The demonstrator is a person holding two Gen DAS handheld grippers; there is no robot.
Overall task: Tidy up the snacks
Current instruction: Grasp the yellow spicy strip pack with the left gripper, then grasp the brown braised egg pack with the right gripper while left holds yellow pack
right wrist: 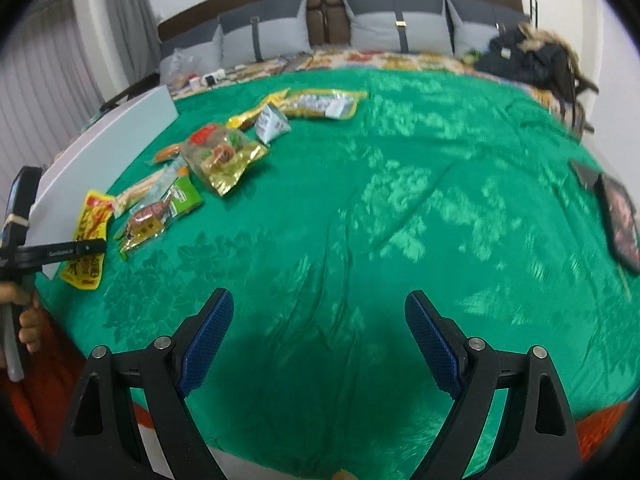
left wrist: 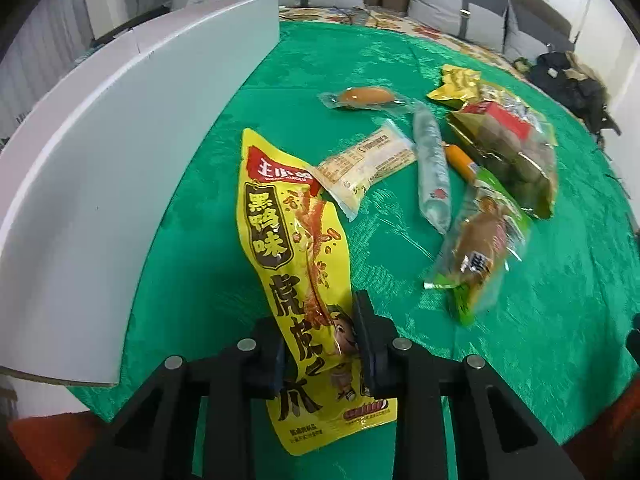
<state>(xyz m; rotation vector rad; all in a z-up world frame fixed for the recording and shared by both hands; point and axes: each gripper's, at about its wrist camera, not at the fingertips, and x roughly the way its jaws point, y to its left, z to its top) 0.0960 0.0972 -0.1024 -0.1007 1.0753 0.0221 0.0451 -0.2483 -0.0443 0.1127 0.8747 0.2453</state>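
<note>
At the left of the frame stands the white box (left wrist: 120,152), its wall curving from upper left down to lower left. Just right of it, at lower centre, my left jaws (left wrist: 320,344) are pinched on the lower half of the yellow snack pouch (left wrist: 288,240), whose top lies against a beige bar wrapper (left wrist: 372,160). Further right lie the other snacks (left wrist: 480,184) on the green bedspread (left wrist: 400,60). My right jaws (right wrist: 320,344) stand wide and empty over bare cloth. I judge this the pick-up step; next, lift the pouch and carry it left into the box.
</note>
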